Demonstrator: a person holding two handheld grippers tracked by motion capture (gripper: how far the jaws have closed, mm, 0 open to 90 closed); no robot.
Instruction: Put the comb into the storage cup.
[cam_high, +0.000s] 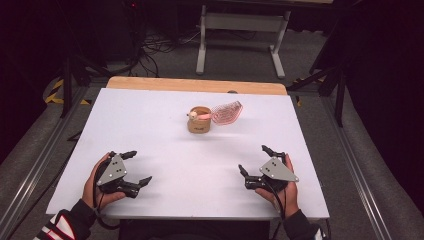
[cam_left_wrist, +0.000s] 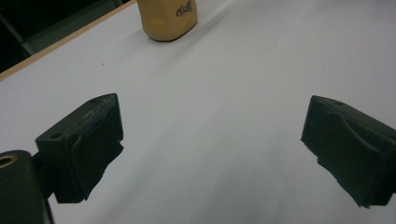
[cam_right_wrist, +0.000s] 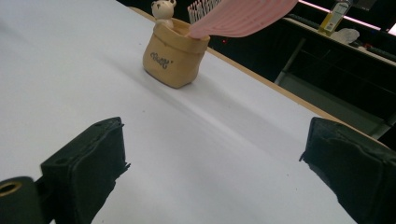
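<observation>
A tan pouch-shaped holder with dark lettering stands upright past the middle of the white table. A pink comb leans out of it to the right, its handle inside. A small bear figure peeks over the holder's rim. My left gripper rests near the front left, open, nothing between its jaws. My right gripper rests near the front right, open and empty too. Both are well short of the holder.
A wooden strip runs along the table's far edge. Behind it on the floor stand a white frame and loose cables. Dark stands flank the table on both sides. A bottle sits on a distant bench.
</observation>
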